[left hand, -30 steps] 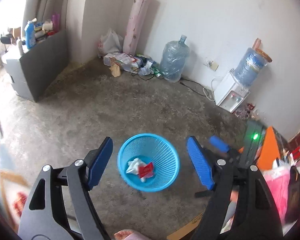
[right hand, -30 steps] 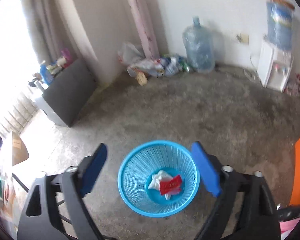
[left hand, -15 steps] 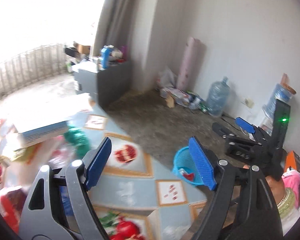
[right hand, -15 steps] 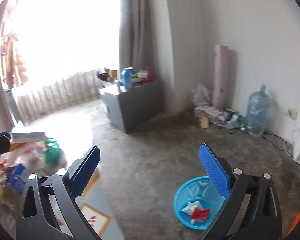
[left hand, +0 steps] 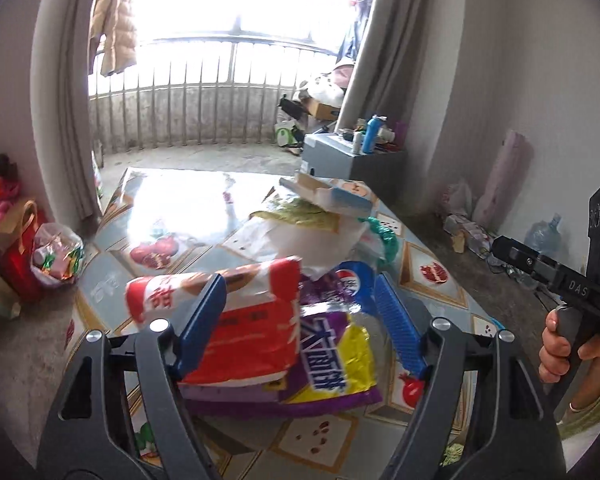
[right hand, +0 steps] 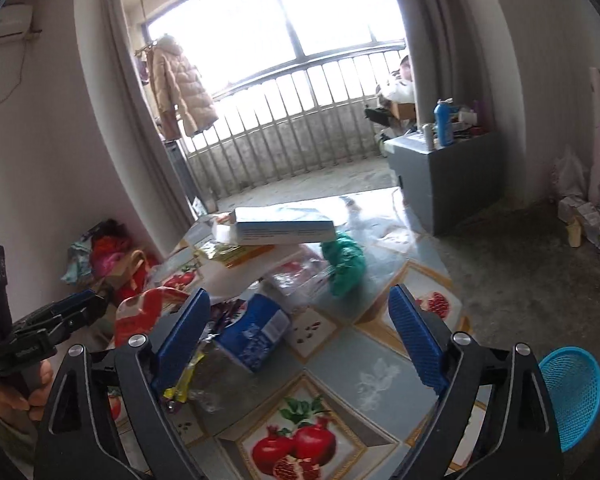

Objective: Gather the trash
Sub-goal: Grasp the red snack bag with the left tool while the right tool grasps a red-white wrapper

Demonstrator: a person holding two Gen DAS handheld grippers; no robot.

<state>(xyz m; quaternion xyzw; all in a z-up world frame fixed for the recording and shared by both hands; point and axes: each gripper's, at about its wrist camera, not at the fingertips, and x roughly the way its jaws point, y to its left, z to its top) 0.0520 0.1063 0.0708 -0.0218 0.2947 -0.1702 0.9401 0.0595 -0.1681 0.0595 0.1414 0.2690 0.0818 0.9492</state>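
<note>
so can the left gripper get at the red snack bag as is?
Probably yes: the left gripper, closing, already frames the red snack bag, which lies on top of the pile with nothing over it.

Each view looks forward and slightly down from a hand-held gripper, close over the littered tabletop (left hand: pixel 172 200), facing the balcony railing (left hand: pixel 204 112) and bright window. The left wrist view sits nearer the wrappers; the right wrist view stands farther right. Both share the stacked box (right hand: pixel 284 226), the green bag (left hand: pixel 386 236) and the grey cabinet (right hand: pixel 448 176)
</note>
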